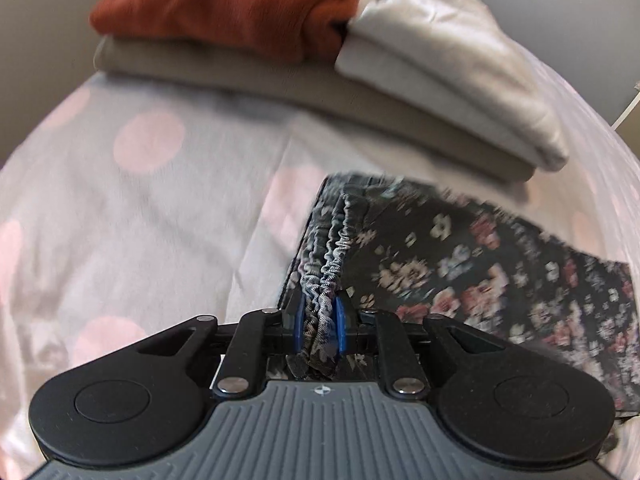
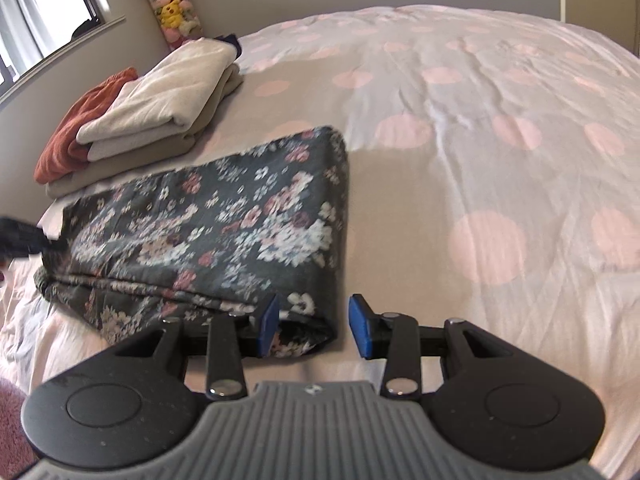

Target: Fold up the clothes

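Observation:
A dark floral garment (image 2: 224, 216) lies folded into a long strip on the bed. My left gripper (image 1: 319, 328) is shut on its gathered elastic waistband (image 1: 332, 248), which bunches up between the blue pads (image 1: 298, 322). In the left wrist view the rest of the floral garment (image 1: 480, 272) spreads to the right. My right gripper (image 2: 313, 326) stands open at the near right corner of the strip; the folded corner lies between the fingers (image 2: 269, 322), close to the left one. The left gripper's dark body (image 2: 18, 236) shows at the strip's far left end.
A stack of folded clothes (image 1: 280, 40) lies beyond the garment: a rust-red piece (image 2: 76, 128), cream pieces (image 2: 168, 92) and a beige one beneath. The bed cover (image 2: 480, 160) is pale with pink dots and stretches wide to the right. A wall, window and soft toys (image 2: 172, 4) stand behind.

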Available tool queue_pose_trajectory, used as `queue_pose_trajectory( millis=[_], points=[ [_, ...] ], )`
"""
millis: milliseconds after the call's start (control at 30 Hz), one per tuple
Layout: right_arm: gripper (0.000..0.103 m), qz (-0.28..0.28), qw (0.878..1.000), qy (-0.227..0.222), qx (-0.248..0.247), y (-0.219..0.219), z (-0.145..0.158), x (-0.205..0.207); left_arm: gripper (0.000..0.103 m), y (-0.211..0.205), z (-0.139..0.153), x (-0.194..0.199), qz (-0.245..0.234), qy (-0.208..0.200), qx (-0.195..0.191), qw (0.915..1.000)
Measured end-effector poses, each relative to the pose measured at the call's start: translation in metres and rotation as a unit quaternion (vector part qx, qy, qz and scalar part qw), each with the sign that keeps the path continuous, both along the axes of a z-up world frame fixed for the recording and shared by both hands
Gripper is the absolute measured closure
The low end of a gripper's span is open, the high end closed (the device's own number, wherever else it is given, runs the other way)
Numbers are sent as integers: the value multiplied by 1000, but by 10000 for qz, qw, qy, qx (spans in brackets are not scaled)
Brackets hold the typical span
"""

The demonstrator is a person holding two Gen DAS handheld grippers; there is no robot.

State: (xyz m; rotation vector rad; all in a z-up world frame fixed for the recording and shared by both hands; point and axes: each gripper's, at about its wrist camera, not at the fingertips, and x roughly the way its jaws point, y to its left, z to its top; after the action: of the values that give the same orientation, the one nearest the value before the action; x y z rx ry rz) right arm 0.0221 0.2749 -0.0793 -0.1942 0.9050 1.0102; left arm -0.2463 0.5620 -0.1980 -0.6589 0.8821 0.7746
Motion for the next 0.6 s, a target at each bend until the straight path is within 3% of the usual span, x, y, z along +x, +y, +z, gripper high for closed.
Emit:
queue_pose_trajectory(
  millis=[167, 300, 333, 400, 600],
  points=[
    [61, -251, 9995, 27, 163, 2, 6, 13, 82, -10, 6, -1, -31, 37, 346, 9994],
    [63, -223, 9994, 78, 243, 23, 14, 29, 58, -22, 24, -6, 115, 167, 826, 9964],
    [64, -176, 9995, 48, 272, 30, 16, 31, 57, -25, 27, -6, 159, 147, 943, 9953],
    [90, 14, 9994, 54, 332, 45, 18, 33, 55, -30, 28, -3, 202, 112, 1065, 9940],
    [90, 170, 9997, 175, -15, 78, -5, 34, 55, -46, 29, 7, 331, 7, 1430, 9892]
  ],
)
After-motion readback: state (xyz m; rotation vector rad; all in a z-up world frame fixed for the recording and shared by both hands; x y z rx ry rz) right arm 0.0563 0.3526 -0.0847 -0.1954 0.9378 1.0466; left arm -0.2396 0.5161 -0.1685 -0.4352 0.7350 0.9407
